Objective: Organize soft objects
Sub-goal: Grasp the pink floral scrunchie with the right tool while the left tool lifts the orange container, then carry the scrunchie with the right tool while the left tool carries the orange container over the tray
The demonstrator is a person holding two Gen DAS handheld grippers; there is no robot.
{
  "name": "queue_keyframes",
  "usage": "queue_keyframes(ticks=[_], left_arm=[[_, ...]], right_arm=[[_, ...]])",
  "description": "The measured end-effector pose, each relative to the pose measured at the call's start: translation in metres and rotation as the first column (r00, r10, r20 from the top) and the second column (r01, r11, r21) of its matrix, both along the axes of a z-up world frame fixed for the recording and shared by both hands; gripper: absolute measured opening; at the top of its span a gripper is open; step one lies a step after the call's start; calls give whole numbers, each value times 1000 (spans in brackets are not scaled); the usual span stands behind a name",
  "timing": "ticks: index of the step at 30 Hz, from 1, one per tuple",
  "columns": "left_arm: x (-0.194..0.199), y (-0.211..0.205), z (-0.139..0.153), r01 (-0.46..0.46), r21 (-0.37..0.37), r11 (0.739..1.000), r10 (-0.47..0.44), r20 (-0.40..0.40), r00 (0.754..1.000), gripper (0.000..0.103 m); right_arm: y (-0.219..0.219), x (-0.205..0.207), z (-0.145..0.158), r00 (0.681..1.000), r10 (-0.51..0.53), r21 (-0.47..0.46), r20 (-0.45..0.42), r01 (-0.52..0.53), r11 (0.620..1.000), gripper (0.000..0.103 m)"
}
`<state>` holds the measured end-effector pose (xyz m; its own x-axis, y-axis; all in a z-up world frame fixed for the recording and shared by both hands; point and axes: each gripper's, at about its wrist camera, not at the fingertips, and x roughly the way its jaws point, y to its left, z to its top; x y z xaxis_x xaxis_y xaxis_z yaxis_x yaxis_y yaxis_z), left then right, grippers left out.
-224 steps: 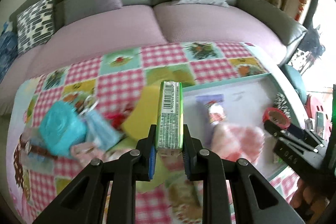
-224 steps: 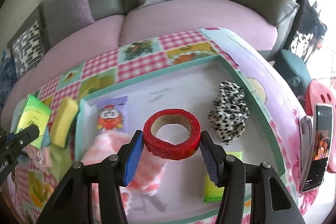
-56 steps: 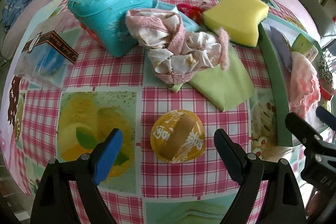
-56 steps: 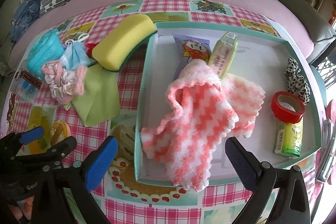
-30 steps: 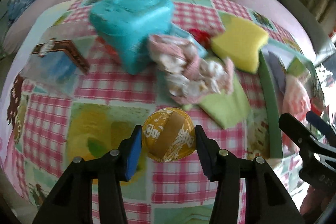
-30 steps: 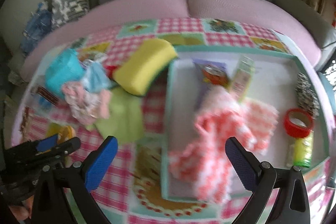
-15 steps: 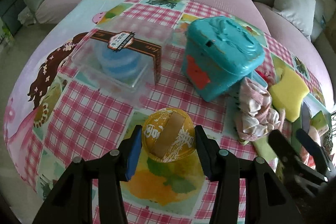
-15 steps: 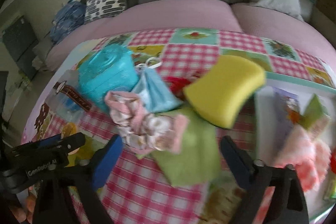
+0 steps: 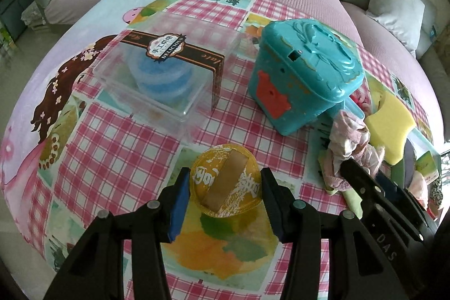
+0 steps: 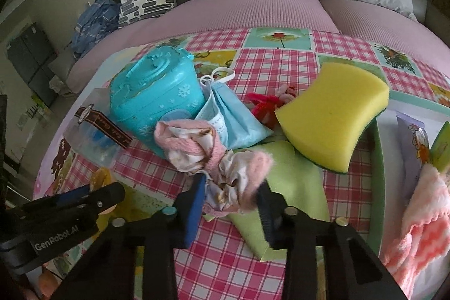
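The left gripper (image 9: 225, 189) has its two fingers pressed on either edge of a round yellow pad (image 9: 225, 183) with a tan strap across it, holding it just above the checked tablecloth (image 9: 118, 148). Ahead of those fingers and to their left stands a clear plastic box (image 9: 157, 75) with a brown band and something blue inside; ahead and to their right sits a teal plastic case (image 9: 305, 75). The right gripper (image 10: 231, 197) is closing on a crumpled pink and white cloth (image 10: 213, 156), whose near end lies between its blue-padded fingers (image 10: 197, 200) and touches both of them. Under that cloth, and reaching to the right of the fingers, lies a flat green cloth (image 10: 289, 187). Just beyond the bundle rests a light blue face mask (image 10: 233, 117) leaning against the teal case, with something small and red beside it. Farther right of the fingers, a yellow sponge (image 10: 334, 114) sits propped on the rim of a teal-edged tray (image 10: 378, 153), and inside the tray a pink and white knitted cloth (image 10: 424, 210) shows at the edge of view.
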<state>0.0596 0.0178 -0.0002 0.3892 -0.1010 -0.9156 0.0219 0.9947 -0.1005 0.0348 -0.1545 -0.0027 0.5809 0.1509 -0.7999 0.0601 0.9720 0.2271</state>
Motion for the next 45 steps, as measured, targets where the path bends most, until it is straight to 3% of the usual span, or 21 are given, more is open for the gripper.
queue_keyframes(ticks=[8, 27, 37, 45], left_arm=[[-1, -3, 2, 11, 6, 1000, -11, 5, 1000, 51], [-9, -10, 21, 34, 16, 999, -35, 67, 997, 51], [-11, -54, 56, 120, 57, 991, -128, 152, 980, 51], [-9, -116, 79, 259, 68, 964, -267, 209, 941, 51]], right_arm=[[-7, -9, 7, 1000, 8, 17, 13, -8, 1000, 16], [-21, -38, 56, 991, 10, 6, 136, -11, 1000, 13], [-75, -55, 82, 970, -133, -14, 202, 139, 990, 13], [-139, -77, 92, 931, -292, -16, 221, 303, 953, 13]])
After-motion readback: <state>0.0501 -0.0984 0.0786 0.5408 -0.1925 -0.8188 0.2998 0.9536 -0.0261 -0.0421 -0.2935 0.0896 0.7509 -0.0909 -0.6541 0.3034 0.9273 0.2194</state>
